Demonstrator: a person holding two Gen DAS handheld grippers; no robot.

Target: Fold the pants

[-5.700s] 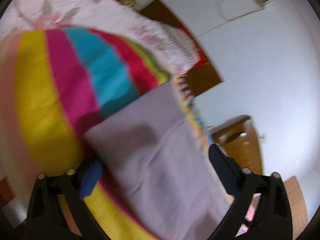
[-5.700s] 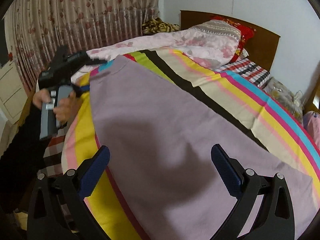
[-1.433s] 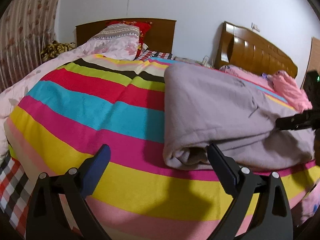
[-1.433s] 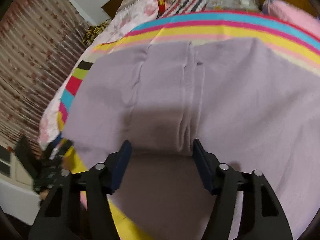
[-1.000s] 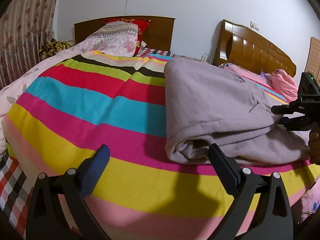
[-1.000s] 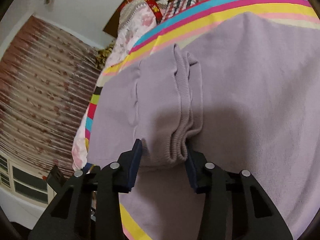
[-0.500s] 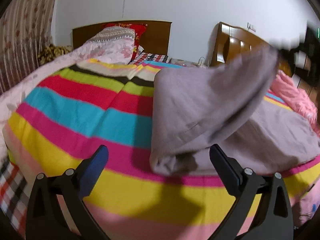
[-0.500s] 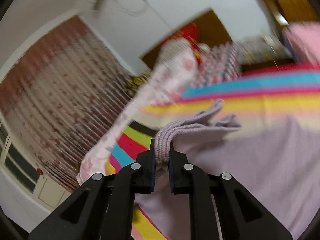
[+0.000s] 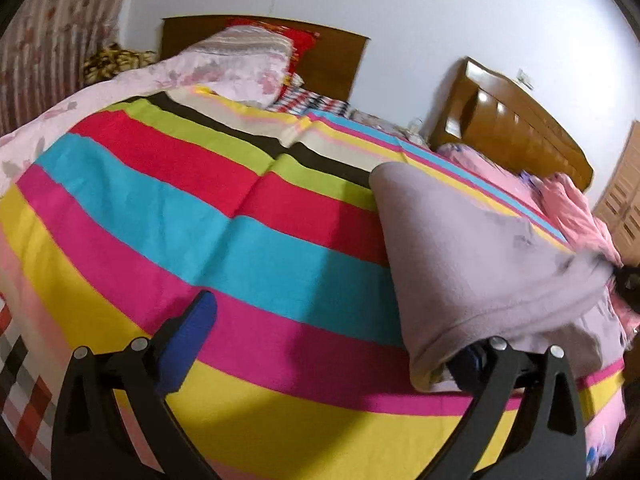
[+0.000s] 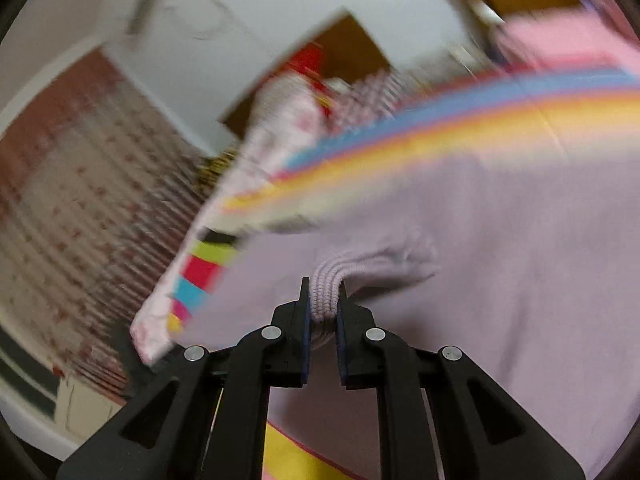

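Pants [image 10: 500, 280], lilac and soft, are lying on the striped blanket [image 9: 168, 208] of the bed, partly folded over. Closest in, the right hand-held gripper [image 10: 323, 312] is clenching the ribbed waistband [image 10: 326, 284] between its blue pads, the cloth bunching just beyond. The left hand-held gripper [image 9: 332, 344] is standing spread wide, gripping nothing; its left finger [image 9: 192, 336] is hanging over the blanket while its right one is sitting under the pants' near folded edge [image 9: 436, 344]. Farther back, pillows [image 9: 244, 64] are resting against a wooden headboard [image 9: 332, 56], and a pink quilt [image 9: 576, 212] is lying to the right.
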